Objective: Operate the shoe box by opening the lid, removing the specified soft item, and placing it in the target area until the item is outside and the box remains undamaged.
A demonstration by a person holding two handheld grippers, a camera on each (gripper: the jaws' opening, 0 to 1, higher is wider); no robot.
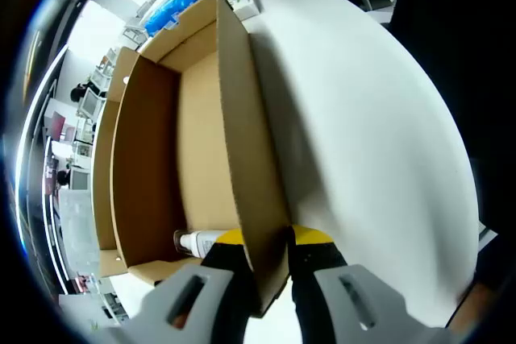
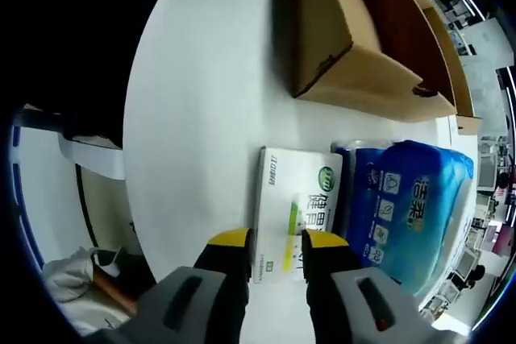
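The left gripper (image 1: 266, 251) stands at the near edge of the shoe box (image 1: 153, 159), and its two yellow-tipped jaws are pressed on the cardboard wall (image 1: 246, 142), one jaw on each side, so it pinches this wall. The box is open at the top. Inside, at the near corner just beside the jaw, lies a small white tube (image 1: 197, 241); the rest of the floor looks bare.

The right gripper (image 2: 276, 239) hovers low over the white table (image 2: 201, 102). Its jaws stand a little apart, with the end of a white and green carton (image 2: 297, 199) between them; whether they already press on it I cannot tell. Just beside the carton, touching it or almost, lies a blue pack of tissues (image 2: 403, 207), and the open box stands further behind on the same table.

The blue pack seems to be the soft item, and it lies already outside of the box. I judge it light and yielding, with a smooth plastic skin that can slip, so it is better to take it by a short end or a fold, not across the thick middle. The cardboard wall is thin and bends easily; a hard squeeze may crease it.
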